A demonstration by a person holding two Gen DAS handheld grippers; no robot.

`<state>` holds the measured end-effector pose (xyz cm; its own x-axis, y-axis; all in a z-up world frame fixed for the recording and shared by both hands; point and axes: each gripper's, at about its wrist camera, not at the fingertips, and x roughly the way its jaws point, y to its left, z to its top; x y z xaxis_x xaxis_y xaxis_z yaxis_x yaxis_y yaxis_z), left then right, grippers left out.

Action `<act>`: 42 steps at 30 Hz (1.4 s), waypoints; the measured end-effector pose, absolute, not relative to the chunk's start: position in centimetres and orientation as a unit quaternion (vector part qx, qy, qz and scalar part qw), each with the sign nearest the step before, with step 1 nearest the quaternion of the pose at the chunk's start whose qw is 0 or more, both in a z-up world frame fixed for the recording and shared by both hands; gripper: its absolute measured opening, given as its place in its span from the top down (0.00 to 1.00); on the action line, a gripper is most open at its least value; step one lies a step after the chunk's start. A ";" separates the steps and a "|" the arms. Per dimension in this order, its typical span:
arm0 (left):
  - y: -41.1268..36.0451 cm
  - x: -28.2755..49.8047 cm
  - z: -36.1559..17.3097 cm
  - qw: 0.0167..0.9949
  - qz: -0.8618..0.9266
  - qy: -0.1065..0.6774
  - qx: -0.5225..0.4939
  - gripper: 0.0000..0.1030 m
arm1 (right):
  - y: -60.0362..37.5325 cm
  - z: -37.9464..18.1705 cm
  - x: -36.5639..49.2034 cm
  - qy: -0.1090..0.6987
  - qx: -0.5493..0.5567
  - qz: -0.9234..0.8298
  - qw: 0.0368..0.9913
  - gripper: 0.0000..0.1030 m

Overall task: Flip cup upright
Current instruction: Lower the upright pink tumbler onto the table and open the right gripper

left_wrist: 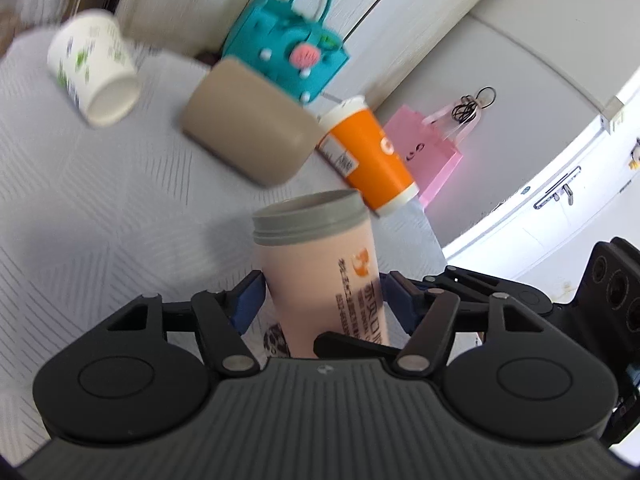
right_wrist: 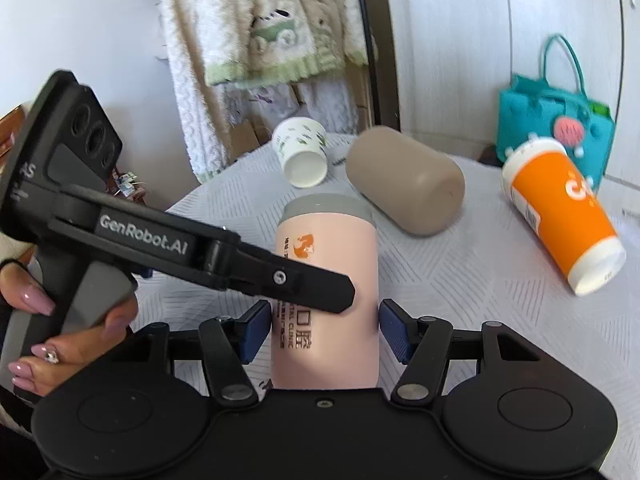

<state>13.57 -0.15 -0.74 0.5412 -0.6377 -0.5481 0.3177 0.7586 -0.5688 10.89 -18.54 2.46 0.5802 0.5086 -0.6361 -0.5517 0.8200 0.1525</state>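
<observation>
A pink cup with a grey rim (left_wrist: 320, 264) (right_wrist: 326, 288) stands between the blue pads of both grippers, rim up and slightly tilted. My left gripper (left_wrist: 324, 300) has its pads close on both sides of the cup. My right gripper (right_wrist: 326, 326) brackets the cup with small gaps at each pad. One left gripper finger (right_wrist: 304, 286) lies across the cup's front in the right wrist view. One finger of the right gripper (left_wrist: 352, 346) crosses below the cup in the left wrist view.
On the grey patterned tablecloth (right_wrist: 460, 300) lie a tan cup (right_wrist: 404, 180) (left_wrist: 252, 120), an orange cup (right_wrist: 560, 216) (left_wrist: 368, 152) and a white paper cup (right_wrist: 302, 152) (left_wrist: 94, 68), all on their sides. A teal bag (right_wrist: 556, 120) and a pink bag (left_wrist: 428, 148) stand behind.
</observation>
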 end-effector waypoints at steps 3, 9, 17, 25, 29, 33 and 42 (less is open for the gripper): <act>-0.1 13.2 0.1 0.869 -0.278 0.367 -0.181 0.40 | -18.1 2.6 10.4 0.322 -0.049 0.297 0.897 0.37; 0.4 12.8 1.4 0.901 -0.270 0.313 -0.128 0.40 | -16.9 2.3 9.8 0.248 -0.080 0.286 0.922 0.37; 0.8 13.5 2.0 0.924 -0.251 0.273 -0.092 0.40 | -15.2 1.1 11.3 0.197 -0.118 0.264 0.937 0.38; -0.1 15.0 2.9 0.933 -0.258 0.249 -0.035 0.40 | -15.8 0.4 12.8 0.172 -0.062 0.252 0.950 0.37; -0.4 15.4 2.4 0.930 -0.263 0.256 -0.023 0.40 | -15.8 -0.2 13.3 0.180 -0.063 0.247 0.950 0.37; -0.8 15.3 1.6 0.932 -0.264 0.250 -0.009 0.40 | -15.8 -0.5 13.6 0.196 -0.067 0.244 0.947 0.37; -0.7 15.3 1.9 0.925 -0.271 0.266 -0.013 0.36 | -16.0 -0.2 14.0 0.203 -0.066 0.240 0.947 0.34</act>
